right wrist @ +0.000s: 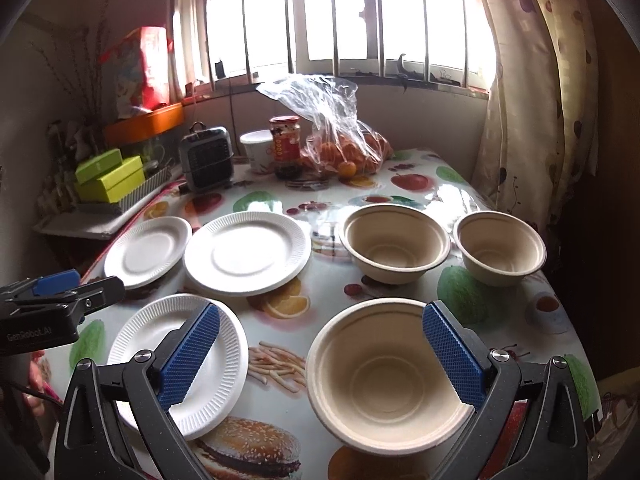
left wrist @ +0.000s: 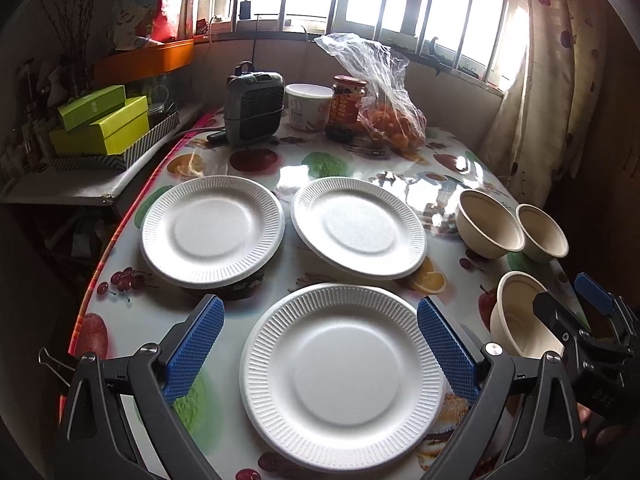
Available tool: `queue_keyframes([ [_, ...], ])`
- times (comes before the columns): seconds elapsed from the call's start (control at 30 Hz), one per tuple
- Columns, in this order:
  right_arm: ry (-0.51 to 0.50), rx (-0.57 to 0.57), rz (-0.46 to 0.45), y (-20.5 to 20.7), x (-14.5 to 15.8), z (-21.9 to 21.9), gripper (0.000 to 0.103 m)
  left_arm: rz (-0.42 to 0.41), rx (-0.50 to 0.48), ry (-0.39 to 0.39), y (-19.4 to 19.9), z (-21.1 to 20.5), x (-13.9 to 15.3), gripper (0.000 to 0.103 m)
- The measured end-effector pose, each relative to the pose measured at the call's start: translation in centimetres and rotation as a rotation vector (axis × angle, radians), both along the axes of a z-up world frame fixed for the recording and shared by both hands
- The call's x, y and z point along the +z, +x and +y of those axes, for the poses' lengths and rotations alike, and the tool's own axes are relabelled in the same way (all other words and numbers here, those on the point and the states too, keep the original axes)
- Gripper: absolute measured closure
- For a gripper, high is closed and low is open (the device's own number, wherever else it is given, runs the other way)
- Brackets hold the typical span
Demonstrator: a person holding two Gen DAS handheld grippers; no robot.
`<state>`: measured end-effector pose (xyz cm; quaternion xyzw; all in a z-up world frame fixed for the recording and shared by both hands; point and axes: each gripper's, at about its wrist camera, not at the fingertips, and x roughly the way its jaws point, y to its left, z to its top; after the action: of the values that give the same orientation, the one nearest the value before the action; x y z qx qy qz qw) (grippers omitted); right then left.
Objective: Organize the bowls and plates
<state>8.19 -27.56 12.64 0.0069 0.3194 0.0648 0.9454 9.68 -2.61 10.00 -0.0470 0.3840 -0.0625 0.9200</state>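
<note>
Three white paper plates lie on the table: a near plate (left wrist: pixel 342 376) (right wrist: pixel 176 364), a far left plate (left wrist: pixel 212 230) (right wrist: pixel 146 250) and a far middle plate (left wrist: pixel 358 226) (right wrist: pixel 248 254). Three beige paper bowls stand to their right: a near bowl (right wrist: pixel 394 376) (left wrist: pixel 520 316), a middle bowl (right wrist: pixel 396 242) (left wrist: pixel 490 224) and a far right bowl (right wrist: pixel 500 248) (left wrist: pixel 542 232). My left gripper (left wrist: pixel 320 308) (right wrist: pixel 80 284) hangs open over the near plate. Above the near bowl, my right gripper (right wrist: pixel 320 310) (left wrist: pixel 562 290) is open too. Neither holds anything.
The table (right wrist: pixel 320 280) has a glossy fruit-print cloth. At its back stand a small grey fan (left wrist: pixel 254 108), a white tub (left wrist: pixel 308 106), a red-labelled jar (left wrist: pixel 347 104) and a plastic bag of oranges (left wrist: pixel 392 120). Green boxes (left wrist: pixel 104 124) sit on a side shelf at left; a curtain (right wrist: pixel 532 120) hangs at right.
</note>
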Motion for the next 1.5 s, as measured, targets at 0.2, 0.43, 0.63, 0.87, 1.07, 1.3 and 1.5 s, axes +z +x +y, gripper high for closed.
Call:
queue_keyframes([
  [0.2, -0.004, 0.029, 0.0, 3.6, 1.4, 0.5, 0.003, 0.003, 0.006, 0.014, 3.3, 0.8, 0.9, 0.011],
  [0.43, -0.014, 0.069, 0.009, 7.3, 2.1, 1.4, 0.005, 0.018, -0.01, 0.025, 6.7, 1.2, 1.2, 0.022],
  [0.63, -0.059, 0.073, 0.037, 10.6, 2.1, 2.3, 0.022, 0.04, -0.018, 0.026, 8.8, 1.1, 0.8, 0.03],
  [0.87, -0.051, 0.115, 0.109, 14.4, 1.2, 3.1, 0.035, 0.083, -0.035, 0.02, 10.6, 1.0, -0.2, 0.043],
  [1.07, -0.044, 0.149, 0.21, 17.5, -1.0, 3.5, 0.049, 0.126, -0.029, 0.015, 12.2, 1.2, -1.7, 0.046],
  [1.3, -0.045, 0.176, 0.33, 20.0, -4.0, 4.3, 0.057, 0.202, -0.012, 0.008, 13.9, 1.7, -4.1, 0.046],
  [1.5, -0.015, 0.177, 0.407, 22.0, -5.5, 4.7, 0.058, 0.228, -0.017, 0.011, 14.5, 1.5, -4.9, 0.046],
])
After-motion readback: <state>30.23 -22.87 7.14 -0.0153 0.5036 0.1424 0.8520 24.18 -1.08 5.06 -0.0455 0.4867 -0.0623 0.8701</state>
